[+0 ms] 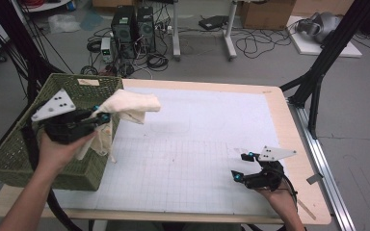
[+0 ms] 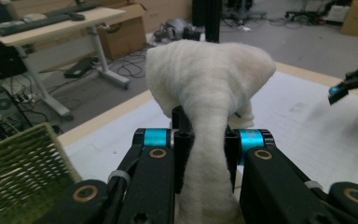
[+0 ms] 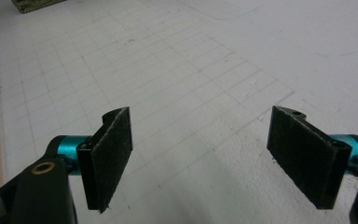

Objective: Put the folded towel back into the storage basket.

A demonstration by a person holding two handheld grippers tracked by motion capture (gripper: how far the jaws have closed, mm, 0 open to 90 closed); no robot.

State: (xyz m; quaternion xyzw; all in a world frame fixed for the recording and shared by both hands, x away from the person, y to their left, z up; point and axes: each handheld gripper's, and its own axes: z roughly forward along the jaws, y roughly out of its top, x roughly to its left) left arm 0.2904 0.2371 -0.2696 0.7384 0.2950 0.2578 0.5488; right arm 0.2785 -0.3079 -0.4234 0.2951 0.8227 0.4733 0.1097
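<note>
The left gripper [image 1: 102,117] is pinching a cream cloth [image 1: 130,106] between its jaws, holding it in the air just beside the green basket [image 1: 24,149], over that basket's inner rim (one end is drooping down the basket's wall). The right gripper [image 1: 243,166] is resting well apart from the basket on the white tabletop [image 1: 192,144], its jaws standing wide with nothing between them.

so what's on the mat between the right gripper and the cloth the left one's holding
Nothing: in the high view the white mat is bare between the right gripper and the cream cloth pinched in the left gripper by the green basket.
</note>
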